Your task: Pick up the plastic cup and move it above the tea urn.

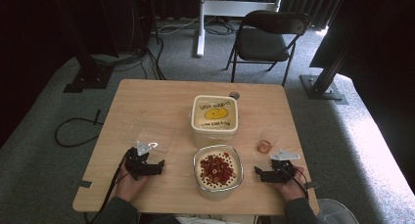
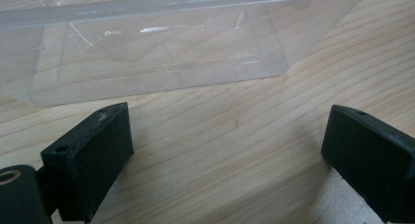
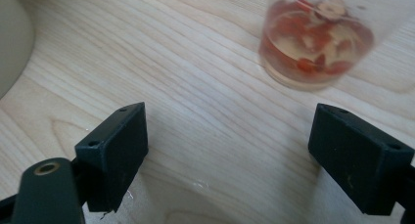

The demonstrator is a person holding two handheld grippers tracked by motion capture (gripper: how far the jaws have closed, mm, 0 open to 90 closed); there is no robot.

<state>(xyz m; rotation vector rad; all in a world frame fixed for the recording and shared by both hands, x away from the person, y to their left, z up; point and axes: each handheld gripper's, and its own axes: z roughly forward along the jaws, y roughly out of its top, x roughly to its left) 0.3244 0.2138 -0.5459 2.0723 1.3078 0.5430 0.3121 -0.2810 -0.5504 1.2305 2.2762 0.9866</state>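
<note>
high view: on the wooden table [image 1: 147, 101] a square tub [image 1: 215, 113] carries a yellow smiley lid with unreadable writing; nearer, a bowl [image 1: 218, 170] holds red berries. left gripper [image 1: 157, 166] and right gripper [image 1: 258, 172] rest either side. left gripper view: jaws wide, empty, facing a clear plastic lid [image 2: 161, 48]. right gripper view: jaws wide, empty; a clear cup [image 3: 315, 38] of reddish pieces ahead.

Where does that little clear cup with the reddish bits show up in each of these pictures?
High view: the little clear cup stands on the table's right side, just ahead of the right claw.
Left gripper view: not in it.
Right gripper view: upper right, ahead of the open black jaws.
Shared landmark: the pale wooden table, whose grain lies under the cup.
</note>
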